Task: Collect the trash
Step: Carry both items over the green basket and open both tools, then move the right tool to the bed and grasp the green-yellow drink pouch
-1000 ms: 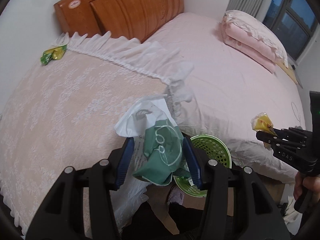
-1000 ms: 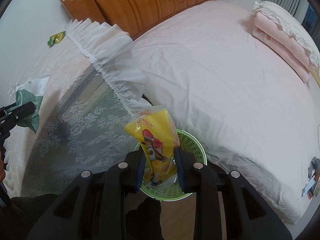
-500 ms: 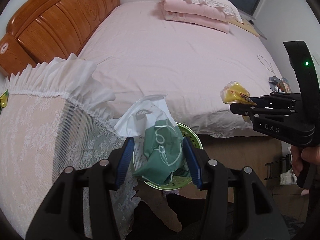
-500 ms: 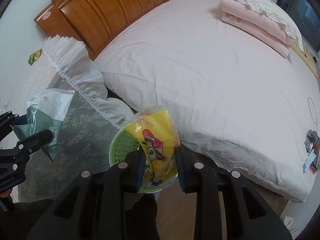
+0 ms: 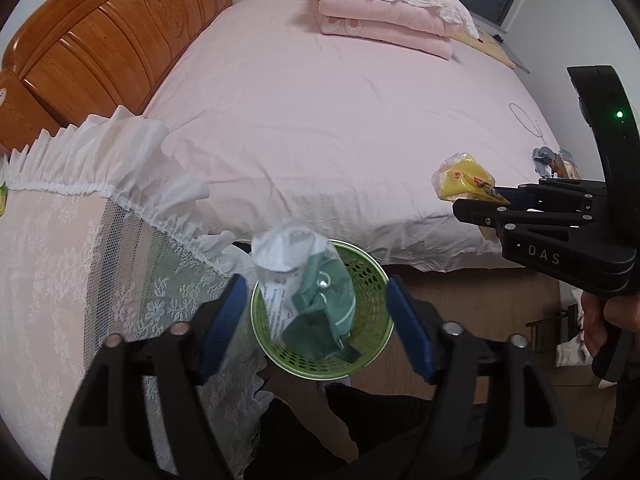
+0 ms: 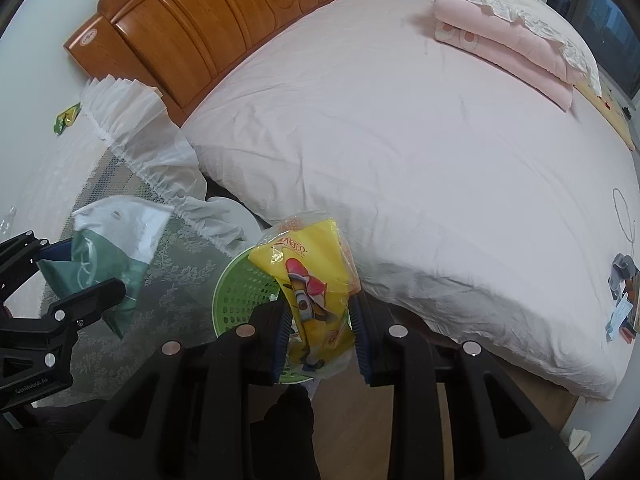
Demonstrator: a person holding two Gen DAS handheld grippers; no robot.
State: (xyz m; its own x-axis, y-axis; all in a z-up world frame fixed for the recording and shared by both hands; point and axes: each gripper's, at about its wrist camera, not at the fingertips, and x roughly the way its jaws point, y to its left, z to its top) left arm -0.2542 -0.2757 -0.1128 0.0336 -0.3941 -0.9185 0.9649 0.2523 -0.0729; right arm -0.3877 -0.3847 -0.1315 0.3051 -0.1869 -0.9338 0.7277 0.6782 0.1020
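Observation:
A green perforated basket (image 5: 378,280) stands on the floor between the bed and a lace-covered stand. My left gripper (image 5: 316,292) hangs over it, its jaws opening. The green-and-white plastic bag (image 5: 288,252) sits between the blue pads (image 5: 224,316) without touching them, low over the basket's mouth. To the right, my right gripper (image 5: 460,200) is shut on a yellow snack bag (image 5: 460,176). In the right wrist view that yellow snack bag (image 6: 316,276) stands upright in the right gripper (image 6: 320,312), just over the basket (image 6: 240,292). The left gripper (image 6: 80,268) and the plastic bag (image 6: 116,232) are at the left.
A bed with a pink sheet (image 5: 340,120) and a wooden headboard (image 5: 100,52) fills the background, a folded pink quilt (image 5: 380,24) on it. A small green-yellow wrapper (image 6: 66,118) lies on the lace-covered stand (image 5: 60,260). Small items (image 6: 622,300) lie at the bed's right edge.
Both grippers swung from the lace-covered stand to over the green basket. The left jaws spread apart and the green-and-white bag slipped down from between them. The right grip is unchanged.

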